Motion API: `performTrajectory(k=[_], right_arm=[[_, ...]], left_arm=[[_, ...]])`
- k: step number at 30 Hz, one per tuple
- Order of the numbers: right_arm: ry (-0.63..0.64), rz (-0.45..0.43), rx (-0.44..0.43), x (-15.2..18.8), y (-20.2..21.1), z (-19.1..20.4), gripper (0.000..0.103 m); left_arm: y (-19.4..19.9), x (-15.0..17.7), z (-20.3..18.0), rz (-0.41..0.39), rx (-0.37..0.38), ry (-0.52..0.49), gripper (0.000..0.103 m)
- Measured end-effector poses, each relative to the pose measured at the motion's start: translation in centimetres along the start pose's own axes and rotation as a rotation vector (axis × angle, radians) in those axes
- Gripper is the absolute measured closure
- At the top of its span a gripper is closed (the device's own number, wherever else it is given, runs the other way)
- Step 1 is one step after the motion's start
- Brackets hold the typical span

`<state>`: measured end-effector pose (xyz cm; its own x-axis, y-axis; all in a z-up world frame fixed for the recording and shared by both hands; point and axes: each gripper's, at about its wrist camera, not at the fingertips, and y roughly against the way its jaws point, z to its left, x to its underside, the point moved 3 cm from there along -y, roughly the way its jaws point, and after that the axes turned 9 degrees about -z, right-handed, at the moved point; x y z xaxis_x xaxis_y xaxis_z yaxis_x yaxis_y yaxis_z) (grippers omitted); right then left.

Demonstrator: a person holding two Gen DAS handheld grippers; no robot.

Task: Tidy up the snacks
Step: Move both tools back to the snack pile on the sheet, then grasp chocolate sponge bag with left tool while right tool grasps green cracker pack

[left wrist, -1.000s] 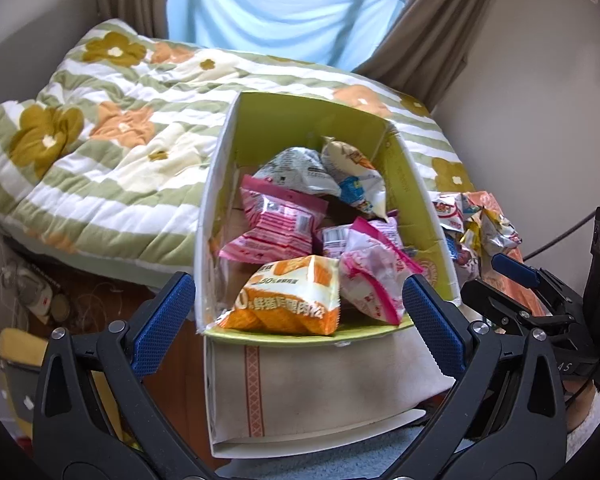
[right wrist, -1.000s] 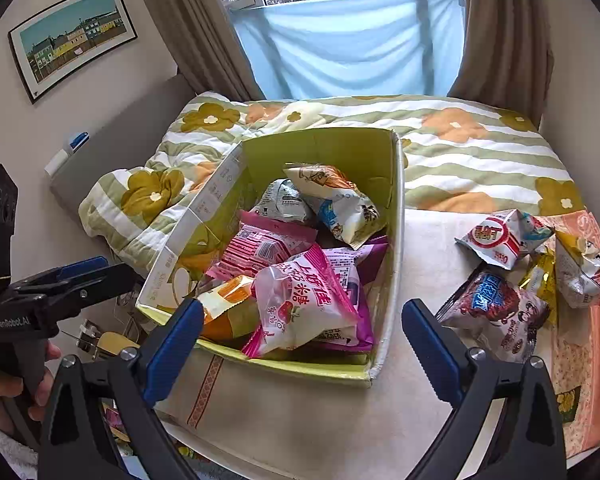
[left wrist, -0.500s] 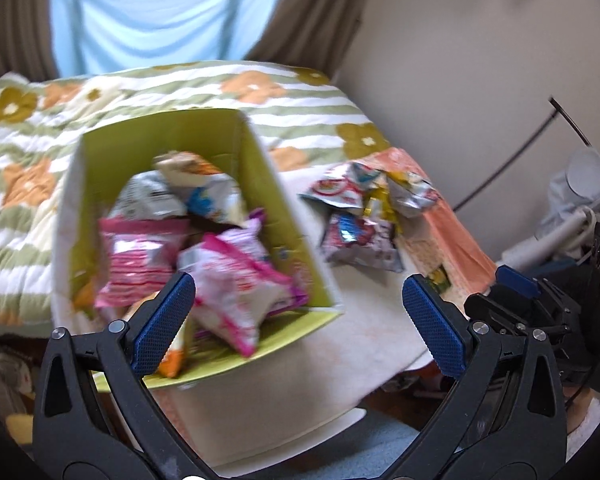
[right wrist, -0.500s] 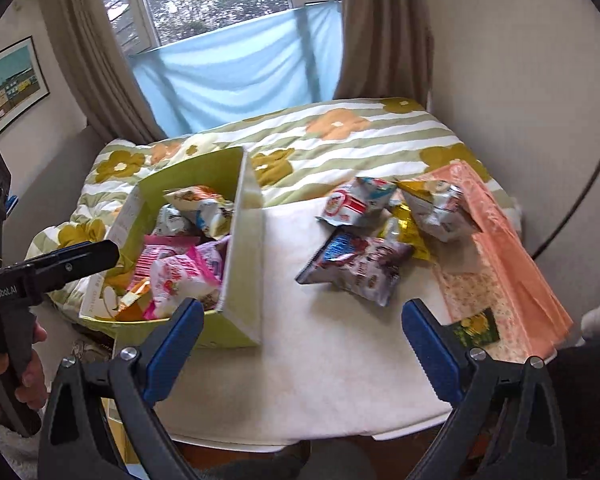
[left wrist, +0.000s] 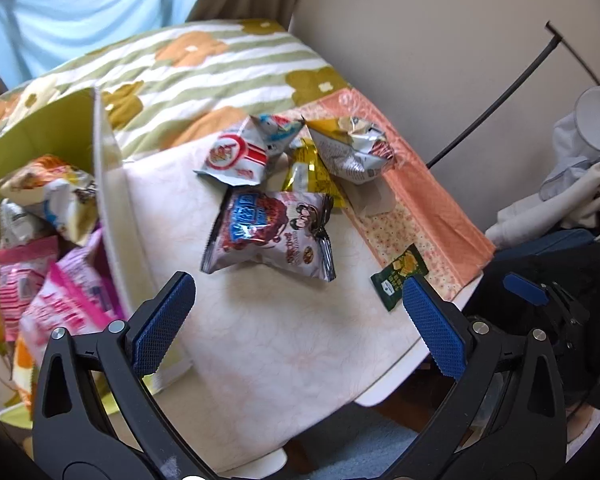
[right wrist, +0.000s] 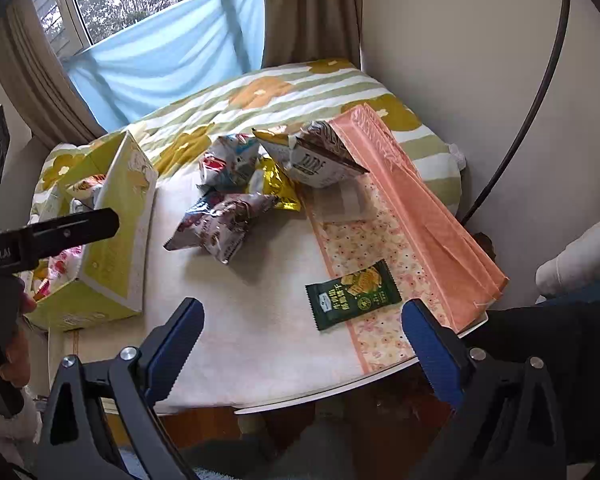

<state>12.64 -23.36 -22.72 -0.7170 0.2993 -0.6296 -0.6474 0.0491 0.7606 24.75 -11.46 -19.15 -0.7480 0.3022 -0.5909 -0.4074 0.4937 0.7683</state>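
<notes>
A yellow-green box (left wrist: 112,216) (right wrist: 116,236) holding several snack bags stands at the table's left. Loose bags lie on the white tabletop: a purple-and-white bag (left wrist: 270,240) (right wrist: 220,224), a red-and-white bag (left wrist: 240,156) (right wrist: 226,164), a gold packet (left wrist: 312,176) (right wrist: 278,186), a crumpled white bag (left wrist: 350,150) (right wrist: 312,156) and a small dark green cracker packet (left wrist: 398,276) (right wrist: 354,294). My left gripper (left wrist: 298,326) is open and empty, over the table's front, near the purple bag. My right gripper (right wrist: 302,350) is open and empty, just in front of the green packet.
A pink floral cloth and folded pink fabric (right wrist: 420,216) lie along the table's right edge. A flowered quilt on a bed (right wrist: 260,96) lies behind the table. A wall and a black cable (right wrist: 532,108) stand at the right. The left gripper's arm (right wrist: 48,236) shows beside the box.
Both views have swung right, from the box towards the loose bags and the green packet. Both grippers stay open and empty.
</notes>
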Motion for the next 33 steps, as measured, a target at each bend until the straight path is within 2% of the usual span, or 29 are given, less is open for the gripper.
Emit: performTrajectory(k=[9, 13, 19, 23, 33], right_arm=[[0.079, 0.176, -0.067, 1.3, -6.7, -4.0, 0.004], [0.124, 0.22, -0.101, 2.1, -9.0, -4.4, 0.004], [0.183, 0.238, -0.105, 3.1, -11.3, -4.2, 0.004], [0.234, 0.235, -0.059, 3.4, -12.4, -3.8, 0.004], [0.245, 0.255, -0.02, 4.2, -14.2, -2.8, 0.004]], left_arm=[[-8.7, 0.2, -1.3, 0.132, -0.128, 0.02, 0.001], [-11.1, 0.4, -1.4, 0.155, -0.191, 0.001, 0.001], [-13.7, 0.3, -1.1, 0.188, -0.262, -0.044, 0.001], [-15.5, 0.5, -0.6, 0.221, -0.273, -0.067, 0.001], [-18.2, 1.5, 0.4, 0.271, -0.285, -0.123, 0.001]])
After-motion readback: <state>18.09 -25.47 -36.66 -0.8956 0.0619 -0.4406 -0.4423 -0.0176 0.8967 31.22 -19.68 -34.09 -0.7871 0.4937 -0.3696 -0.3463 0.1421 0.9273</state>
